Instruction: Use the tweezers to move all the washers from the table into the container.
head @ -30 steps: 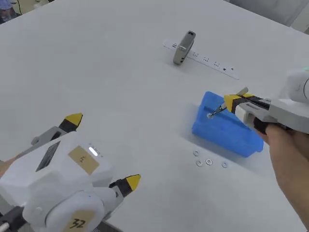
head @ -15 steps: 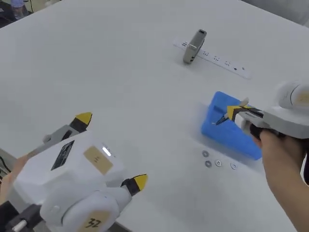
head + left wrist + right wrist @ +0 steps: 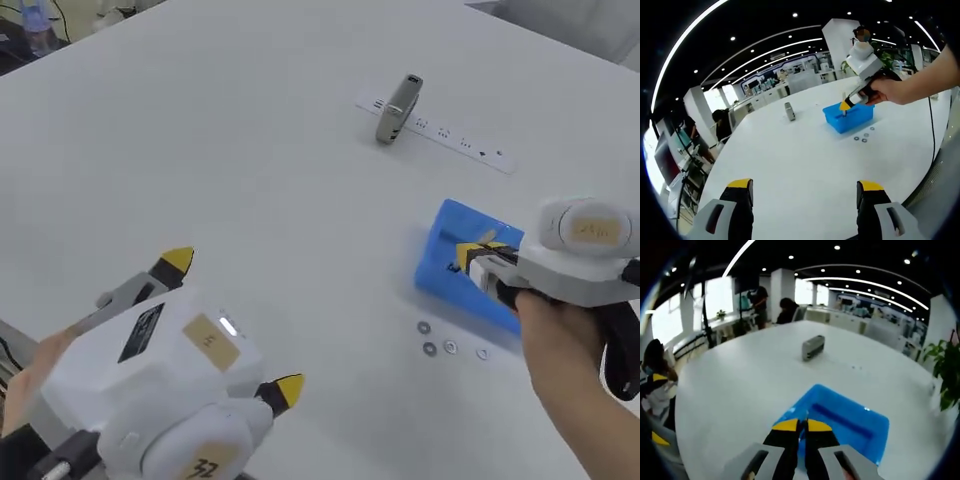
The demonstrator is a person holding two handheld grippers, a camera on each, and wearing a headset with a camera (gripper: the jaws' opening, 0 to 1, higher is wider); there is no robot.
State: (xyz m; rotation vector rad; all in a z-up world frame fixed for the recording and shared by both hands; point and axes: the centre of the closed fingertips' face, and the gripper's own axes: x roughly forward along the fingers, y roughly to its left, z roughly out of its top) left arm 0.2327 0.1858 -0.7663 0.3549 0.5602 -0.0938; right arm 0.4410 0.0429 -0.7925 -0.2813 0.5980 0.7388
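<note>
Washers (image 3: 430, 348): four small rings loose on the counter (image 3: 250, 150), just beside the near wall of the blue container (image 3: 437, 272), strung left to right along it. Right tool (image 3: 465, 257) pressed together on the tweezers (image 3: 843, 113), tips over the container's inside, so the washers lie on the near side of the tips, past the wall. Left tool (image 3: 232, 325) spread, holding nothing, well apart at near left. Probably calls for a short draw toward the near side with the right tool.
</note>
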